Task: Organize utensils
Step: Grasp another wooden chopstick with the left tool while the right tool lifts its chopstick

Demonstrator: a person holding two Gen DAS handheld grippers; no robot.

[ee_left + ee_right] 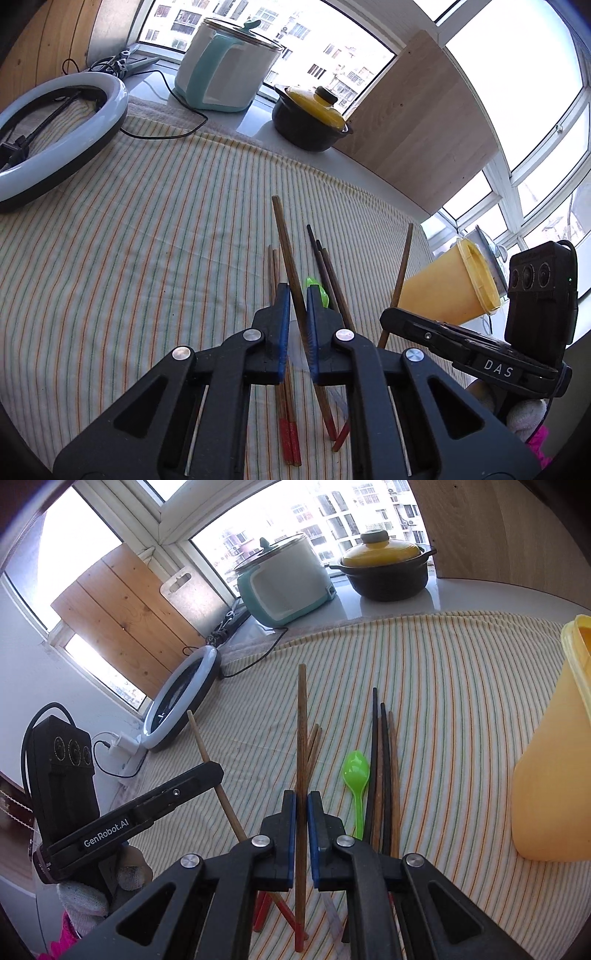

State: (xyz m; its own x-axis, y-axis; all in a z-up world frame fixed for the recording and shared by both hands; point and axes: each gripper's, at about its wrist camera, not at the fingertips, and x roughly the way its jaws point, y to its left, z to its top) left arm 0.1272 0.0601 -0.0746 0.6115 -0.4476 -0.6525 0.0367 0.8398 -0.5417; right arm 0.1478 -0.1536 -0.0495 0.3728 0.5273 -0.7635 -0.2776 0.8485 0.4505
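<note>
My left gripper (pixel 297 291) is shut on a brown chopstick (pixel 286 243) with a red end, held above the striped cloth. My right gripper (pixel 302 797) is shut on another brown chopstick (pixel 301 720) with a red end. Each gripper shows in the other's view, the right one (pixel 391 314) holding its chopstick (pixel 404 258), the left one (pixel 218 770) holding its stick (pixel 201 738). More chopsticks lie on the cloth: a red-tipped pair (pixel 274 266) and dark ones (pixel 384 760). A green plastic spoon (pixel 356 775) lies between them. A yellow cup (pixel 554 757) stands at the right.
A ring light (pixel 55 122) lies at the left of the striped cloth (pixel 147 240). A white and teal rice cooker (pixel 225 66) and a black pot with a yellow lid (pixel 310 114) stand on the sill behind. A wooden board (pixel 424 122) leans against the window.
</note>
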